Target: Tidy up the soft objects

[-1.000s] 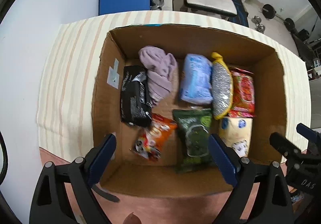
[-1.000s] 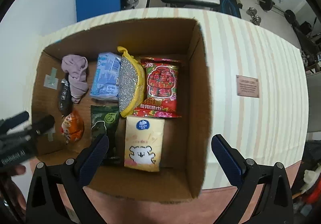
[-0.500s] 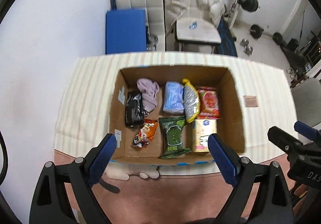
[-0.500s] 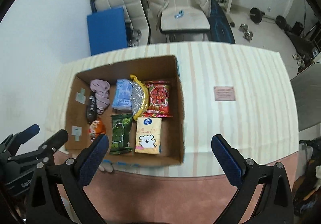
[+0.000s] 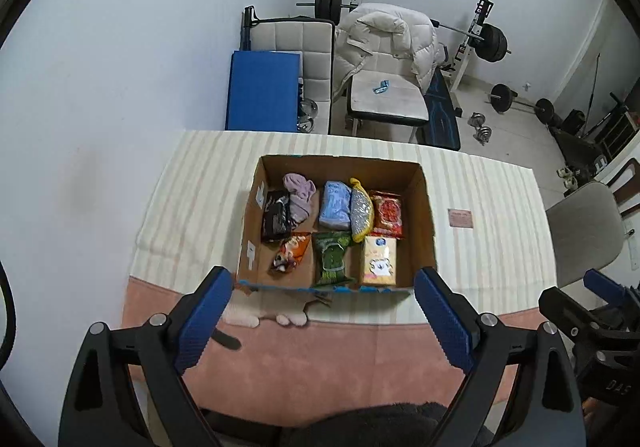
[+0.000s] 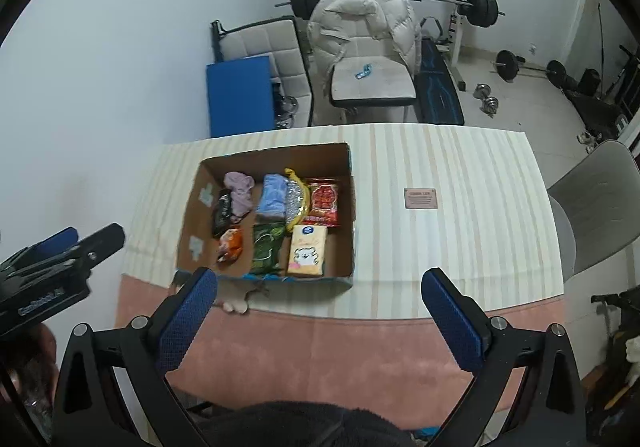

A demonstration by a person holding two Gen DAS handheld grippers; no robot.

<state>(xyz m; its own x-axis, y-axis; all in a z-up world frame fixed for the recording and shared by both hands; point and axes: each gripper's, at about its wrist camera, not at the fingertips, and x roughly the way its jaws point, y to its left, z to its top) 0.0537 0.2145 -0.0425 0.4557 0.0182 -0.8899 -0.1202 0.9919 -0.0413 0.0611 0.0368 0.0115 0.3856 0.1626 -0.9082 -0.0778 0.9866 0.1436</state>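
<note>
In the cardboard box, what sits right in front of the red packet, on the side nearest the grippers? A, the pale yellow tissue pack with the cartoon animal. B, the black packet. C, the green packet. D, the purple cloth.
A: the tissue pack lies just on the near side of the red packet, in the right-hand column of the box.

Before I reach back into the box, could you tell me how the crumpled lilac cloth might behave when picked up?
The lilac cloth lies bunched in soft folds, so it will probably hang limp and unfold. It looks light for its bulk. It rests against the black packet, so it may drag that along.
</note>
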